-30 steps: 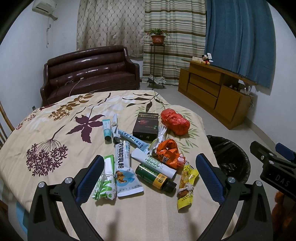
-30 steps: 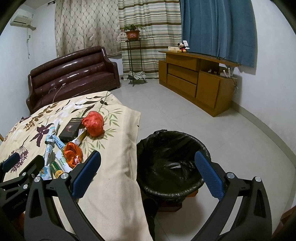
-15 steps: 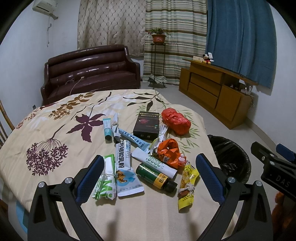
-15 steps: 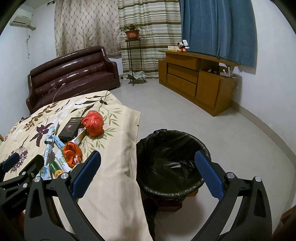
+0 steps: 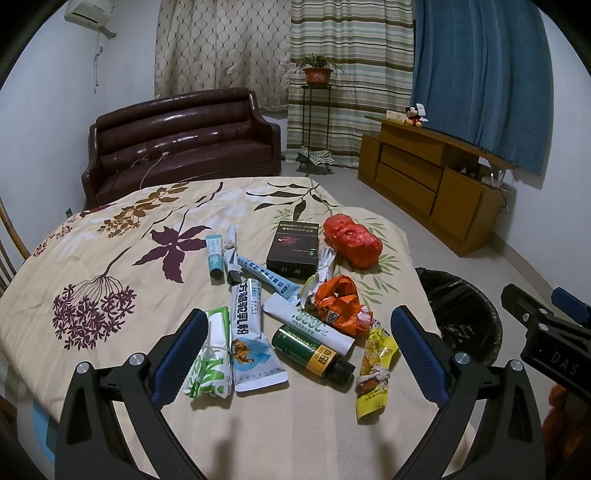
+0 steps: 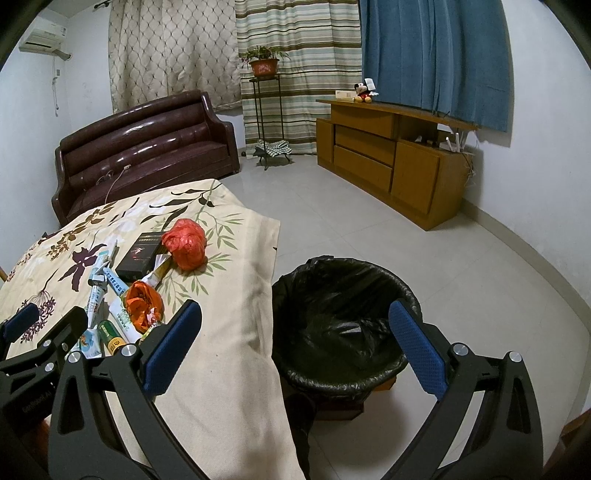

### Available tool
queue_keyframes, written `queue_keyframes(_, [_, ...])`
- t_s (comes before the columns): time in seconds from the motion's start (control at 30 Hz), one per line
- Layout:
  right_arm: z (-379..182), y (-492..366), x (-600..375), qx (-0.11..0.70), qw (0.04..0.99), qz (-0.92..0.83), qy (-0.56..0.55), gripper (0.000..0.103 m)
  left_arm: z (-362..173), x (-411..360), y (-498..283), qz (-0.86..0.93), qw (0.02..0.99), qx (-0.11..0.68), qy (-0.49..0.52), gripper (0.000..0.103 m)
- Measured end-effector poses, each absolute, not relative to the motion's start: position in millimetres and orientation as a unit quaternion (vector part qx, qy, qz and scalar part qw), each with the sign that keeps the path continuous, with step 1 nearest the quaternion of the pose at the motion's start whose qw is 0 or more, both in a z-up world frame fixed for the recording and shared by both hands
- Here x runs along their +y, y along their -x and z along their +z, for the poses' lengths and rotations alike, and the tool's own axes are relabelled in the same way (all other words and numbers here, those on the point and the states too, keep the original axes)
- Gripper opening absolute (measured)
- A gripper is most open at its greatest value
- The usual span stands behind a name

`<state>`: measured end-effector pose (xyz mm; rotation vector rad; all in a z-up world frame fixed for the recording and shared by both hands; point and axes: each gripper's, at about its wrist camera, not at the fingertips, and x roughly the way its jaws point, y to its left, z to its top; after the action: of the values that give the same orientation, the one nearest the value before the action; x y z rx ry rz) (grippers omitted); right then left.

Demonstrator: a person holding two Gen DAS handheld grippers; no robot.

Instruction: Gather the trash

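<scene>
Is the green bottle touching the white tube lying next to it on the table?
Touching. The left wrist view shows the green bottle lying right against the white tube, with no tablecloth visible between them.

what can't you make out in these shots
- Trash bin: left wrist view, near side hidden by the table edge.
- Bin bottom: right wrist view, lost in black liner folds.
- Yellow snack wrapper: right wrist view, mostly behind the right tongs' finger.

Home living room: brown leather sofa, curtained windows, wooden cabinet, potted plant on stand, wall air-conditioner.
</scene>
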<state>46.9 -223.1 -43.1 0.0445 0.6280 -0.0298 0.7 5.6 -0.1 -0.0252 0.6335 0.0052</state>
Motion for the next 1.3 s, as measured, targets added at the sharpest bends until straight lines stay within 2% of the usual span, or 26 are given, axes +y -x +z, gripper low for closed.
queue_keyframes(0.9, [-50.8,-48.1,-220.1,0.313,0.949,-0.014,-0.022,0.099,-2.6,7.9,-1.2,0.003,0.949,0.314,0.013,0.096])
queue_keyframes(1.3, [-63.7,-51.6,-217.1,0.336,0.942,-0.002,-0.015,0.099,-39.1,50.3,8.7,0.028,0.936,0.352,0.019,0.096])
